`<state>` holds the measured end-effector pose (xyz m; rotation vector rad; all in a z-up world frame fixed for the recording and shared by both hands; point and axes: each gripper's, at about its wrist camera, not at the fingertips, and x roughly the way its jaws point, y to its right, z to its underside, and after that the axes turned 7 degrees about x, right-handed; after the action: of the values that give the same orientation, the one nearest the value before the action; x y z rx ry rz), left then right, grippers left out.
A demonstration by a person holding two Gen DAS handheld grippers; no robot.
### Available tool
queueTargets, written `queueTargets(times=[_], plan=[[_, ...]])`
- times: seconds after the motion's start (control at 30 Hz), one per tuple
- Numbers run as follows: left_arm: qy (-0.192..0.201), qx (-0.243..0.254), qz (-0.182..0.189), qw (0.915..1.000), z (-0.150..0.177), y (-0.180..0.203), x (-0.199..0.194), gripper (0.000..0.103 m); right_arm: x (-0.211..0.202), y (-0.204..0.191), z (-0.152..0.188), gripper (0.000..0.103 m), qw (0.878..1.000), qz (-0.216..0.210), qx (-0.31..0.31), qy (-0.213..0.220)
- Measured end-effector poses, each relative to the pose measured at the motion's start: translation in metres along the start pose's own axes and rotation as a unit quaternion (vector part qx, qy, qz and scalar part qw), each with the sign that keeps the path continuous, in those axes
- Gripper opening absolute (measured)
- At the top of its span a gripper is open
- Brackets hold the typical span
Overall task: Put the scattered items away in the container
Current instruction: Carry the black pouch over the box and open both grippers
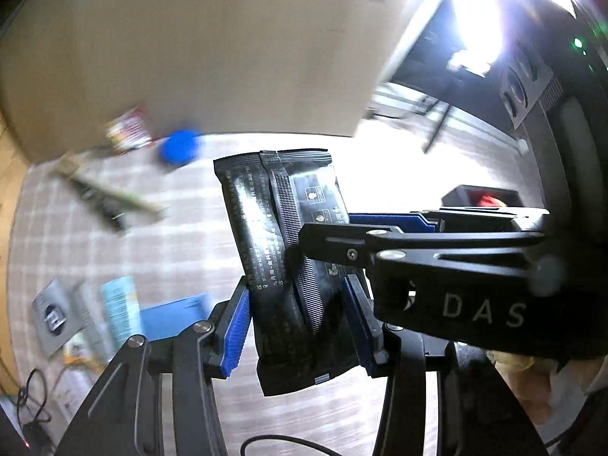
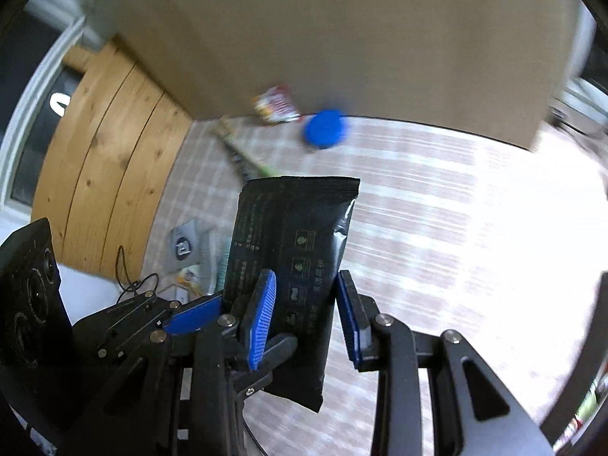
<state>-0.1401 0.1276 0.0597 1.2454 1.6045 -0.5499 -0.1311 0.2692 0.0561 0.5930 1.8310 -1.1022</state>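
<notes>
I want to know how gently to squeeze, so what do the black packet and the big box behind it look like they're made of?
Black packet: likely glossy plastic film or foil laminate; it shows bright glare, a crimped ribbed seam and a serrated top edge. Big box: looks like matte brown cardboard, flat and without shine, though blur hides any texture.

A lived-in home room, by its furnishing; a pale checked cloth covers the surface, with knotty wooden planks at nine o'clock in the right wrist view; a big cardboard box stands at twelve; snack packets and leaflets lie scattered about.
</notes>
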Motion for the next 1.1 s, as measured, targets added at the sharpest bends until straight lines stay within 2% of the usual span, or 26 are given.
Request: queueTargets(times=[0.17,0.33,0.47,0.67,0.87,1.1], plan=[[-0.001,0.062,0.029,0.9977,-0.031,0.078,0.020,0.044,-0.050,0.065,0.014,0.033,0.998,0.023,0.050,0.038],[-0.002,0.130,0.058,0.9898,-0.053,0.162,0.035,0.044,-0.108,0.139,0.032,0.033,0.990,0.048,0.107,0.078],[-0.010,0.184,0.079,0.9798,-0.060,0.236,0.050,0.044,-0.153,0.193,0.054,0.032,0.981,0.079,0.146,0.104],[-0.024,0.247,0.111,0.9624,-0.058,0.319,0.064,0.044,-0.206,0.262,0.092,0.032,0.965,0.116,0.197,0.129],[-0.028,0.296,0.122,0.9471,-0.046,0.380,0.068,0.043,-0.241,0.308,0.131,0.032,0.950,0.137,0.240,0.144],[-0.004,0.307,0.102,0.9463,-0.038,0.400,0.057,0.045,-0.275,0.327,0.156,0.033,0.933,0.171,0.258,0.182]])
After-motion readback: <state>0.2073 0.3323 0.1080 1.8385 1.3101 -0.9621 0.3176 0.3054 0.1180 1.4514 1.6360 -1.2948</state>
